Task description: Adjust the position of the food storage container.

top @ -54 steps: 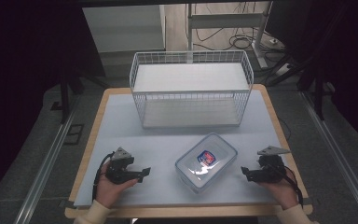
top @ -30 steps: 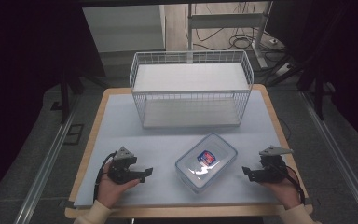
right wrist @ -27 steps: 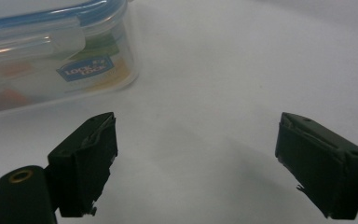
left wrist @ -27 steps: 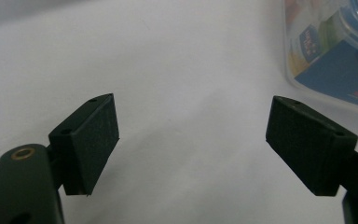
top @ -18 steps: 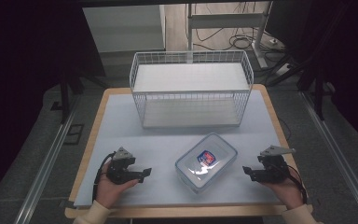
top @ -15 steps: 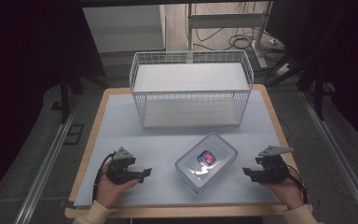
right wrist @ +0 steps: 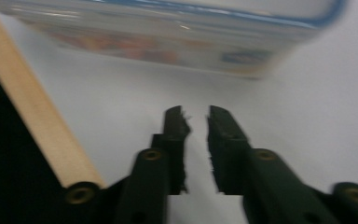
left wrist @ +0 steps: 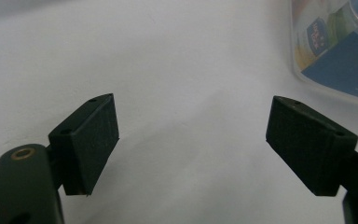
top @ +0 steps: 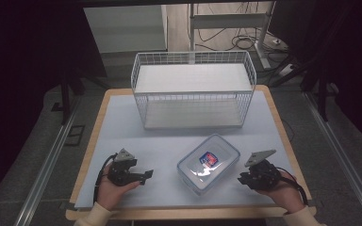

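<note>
In the lower middle of the high view, a clear lidded container [top: 209, 164] lay flat on the pale table [top: 122, 122], set askew between the 2 grippers, probably so either could reach it. An empty white wire basket [top: 193, 89] stood in the upper middle of the frame, well apart from it, a likely destination.

The left gripper [top: 143, 176] rested low at lower left with its jaws spread wide, empty, the container's corner at the upper right of its own view. The right gripper [top: 242, 179] sat at lower right, its jaws nearly closed on nothing and aimed at the container's side.

Against 1.8 s earlier, both grippers had barely shifted; the container had not moved.
</note>
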Available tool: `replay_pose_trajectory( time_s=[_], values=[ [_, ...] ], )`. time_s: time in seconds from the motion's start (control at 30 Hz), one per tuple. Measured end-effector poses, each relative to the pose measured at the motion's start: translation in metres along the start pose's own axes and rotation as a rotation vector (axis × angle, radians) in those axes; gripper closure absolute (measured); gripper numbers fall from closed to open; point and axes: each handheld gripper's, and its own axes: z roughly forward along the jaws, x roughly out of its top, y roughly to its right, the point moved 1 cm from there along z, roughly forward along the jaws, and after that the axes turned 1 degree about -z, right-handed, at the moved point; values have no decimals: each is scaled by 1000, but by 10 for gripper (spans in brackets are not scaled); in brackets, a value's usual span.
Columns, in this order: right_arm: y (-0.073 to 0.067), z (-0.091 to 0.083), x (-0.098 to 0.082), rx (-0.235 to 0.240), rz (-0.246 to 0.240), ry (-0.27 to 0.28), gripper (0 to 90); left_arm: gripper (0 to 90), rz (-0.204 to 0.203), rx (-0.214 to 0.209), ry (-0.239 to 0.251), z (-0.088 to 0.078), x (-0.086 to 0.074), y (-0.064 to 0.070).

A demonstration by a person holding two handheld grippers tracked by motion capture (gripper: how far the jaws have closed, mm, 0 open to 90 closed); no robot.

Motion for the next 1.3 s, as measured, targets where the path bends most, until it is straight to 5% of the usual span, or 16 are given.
replay_pose_trajectory(
  time_s=[0.1, 0.8, 1.3],
  values=[
    [-8, 2, 6, 40, -38, -3, 895, 171, -1, 1, 0, 0, 0, 0],
    [-57, 42, 46, 169, -280, -73, 899, 169, -13, 0, 6, -2, -1, -4],
    [-73, 56, 62, 169, -316, -60, 899, 169, -18, -4, 6, -2, -1, -4]
  ],
)
